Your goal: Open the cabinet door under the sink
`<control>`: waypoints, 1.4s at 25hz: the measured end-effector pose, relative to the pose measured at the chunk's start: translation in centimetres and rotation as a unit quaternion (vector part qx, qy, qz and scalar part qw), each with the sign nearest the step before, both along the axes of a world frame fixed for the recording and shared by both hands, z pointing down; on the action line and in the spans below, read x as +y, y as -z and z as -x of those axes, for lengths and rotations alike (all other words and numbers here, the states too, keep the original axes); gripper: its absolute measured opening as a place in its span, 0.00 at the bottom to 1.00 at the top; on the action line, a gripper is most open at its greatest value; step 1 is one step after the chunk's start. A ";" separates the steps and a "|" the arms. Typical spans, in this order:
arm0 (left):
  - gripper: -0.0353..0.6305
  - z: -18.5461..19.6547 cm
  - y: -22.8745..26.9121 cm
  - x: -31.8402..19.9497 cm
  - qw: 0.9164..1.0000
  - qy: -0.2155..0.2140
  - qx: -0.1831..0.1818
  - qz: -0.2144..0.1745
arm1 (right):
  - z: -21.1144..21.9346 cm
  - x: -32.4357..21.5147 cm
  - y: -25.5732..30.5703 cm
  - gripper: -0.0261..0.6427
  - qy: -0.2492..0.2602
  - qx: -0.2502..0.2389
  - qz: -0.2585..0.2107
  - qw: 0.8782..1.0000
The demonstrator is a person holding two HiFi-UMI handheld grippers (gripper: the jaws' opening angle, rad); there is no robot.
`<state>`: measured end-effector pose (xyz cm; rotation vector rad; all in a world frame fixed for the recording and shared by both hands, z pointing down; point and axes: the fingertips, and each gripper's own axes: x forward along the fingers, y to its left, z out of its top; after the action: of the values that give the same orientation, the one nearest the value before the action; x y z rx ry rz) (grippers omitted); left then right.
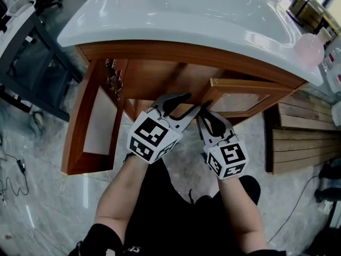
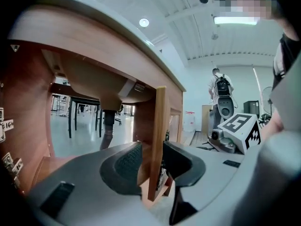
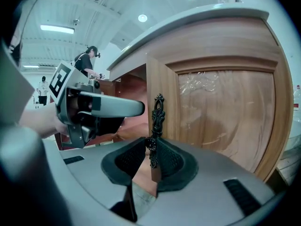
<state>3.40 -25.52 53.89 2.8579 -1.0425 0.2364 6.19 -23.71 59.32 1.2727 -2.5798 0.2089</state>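
Note:
The wooden cabinet under the white sink top (image 1: 176, 15) has its left door (image 1: 88, 127) swung wide and its right door (image 1: 245, 97) partly ajar. My left gripper (image 1: 186, 104) straddles the right door's free edge (image 2: 157, 135). Its jaws stand wide, and the left pad (image 2: 124, 166) is clear of the wood, so it is open (image 2: 153, 166). My right gripper (image 1: 205, 112) is at the same door's front, shut (image 3: 149, 154) on the black ornate handle (image 3: 156, 114), low on it. The door panel (image 3: 221, 117) fills that view's right side.
Hinges (image 1: 113, 79) line the cabinet's left inner wall. The drain pipe (image 2: 109, 126) hangs inside. Stacked wooden boards (image 1: 303, 137) lie on the floor at the right, and a dark table frame (image 1: 32, 68) stands at the left. A person (image 2: 220, 86) stands in the background.

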 end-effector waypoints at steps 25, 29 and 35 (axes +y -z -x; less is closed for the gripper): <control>0.20 -4.8 2.2 5.7 0.982 -0.185 -0.010 -0.034 | -1.9 5.7 0.0 0.19 0.059 -0.019 0.036 0.997; 0.20 -4.8 2.5 5.9 0.980 -0.192 -0.010 -0.041 | -1.8 6.0 -0.1 0.21 0.058 -0.025 0.037 0.997; 0.19 -4.9 2.6 6.3 0.976 -0.213 -0.004 -0.039 | -2.0 6.3 -0.1 0.18 0.070 -0.026 0.042 0.996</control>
<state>8.31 -19.18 51.30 3.1234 -0.4352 0.2378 8.19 -17.45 59.39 1.0666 -2.6602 0.3226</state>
